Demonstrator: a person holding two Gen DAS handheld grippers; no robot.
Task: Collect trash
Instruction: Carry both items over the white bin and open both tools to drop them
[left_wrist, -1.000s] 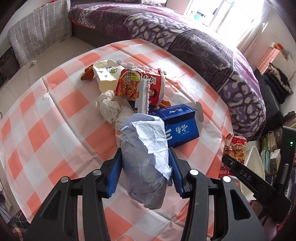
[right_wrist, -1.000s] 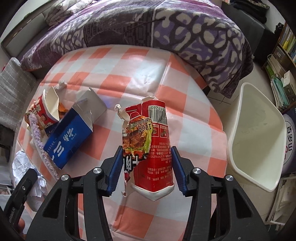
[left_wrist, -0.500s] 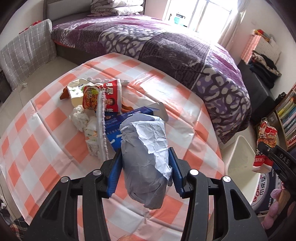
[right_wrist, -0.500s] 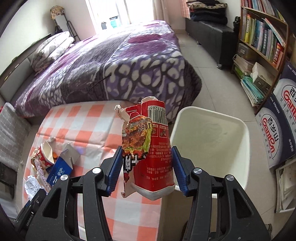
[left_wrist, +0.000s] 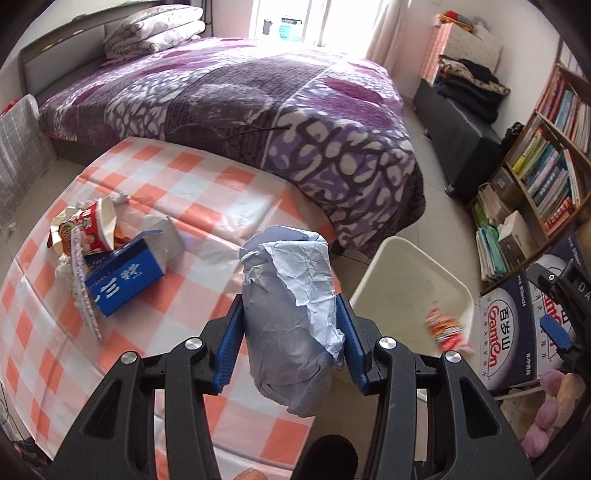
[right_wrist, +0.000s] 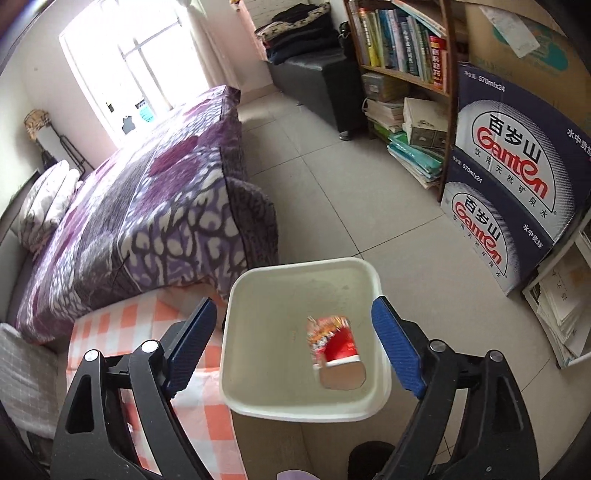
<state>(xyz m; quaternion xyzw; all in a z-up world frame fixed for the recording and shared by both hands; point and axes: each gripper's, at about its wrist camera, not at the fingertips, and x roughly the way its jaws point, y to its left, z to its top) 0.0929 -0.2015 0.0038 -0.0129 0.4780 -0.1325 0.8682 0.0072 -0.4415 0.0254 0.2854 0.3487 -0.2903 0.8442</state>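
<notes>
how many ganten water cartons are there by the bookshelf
2, stacked beside the bookshelf: the upper Ganten carton sits on the lower Ganten carton, which rests on the floor. More could be hidden behind them.

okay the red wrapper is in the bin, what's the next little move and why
Probably swing the left gripper right until it is over the white bin, then open it. It is shut on the crumpled grey paper, which hangs above the checked table, short of the bin. The right gripper is open above the bin, with the red wrapper inside.
</notes>
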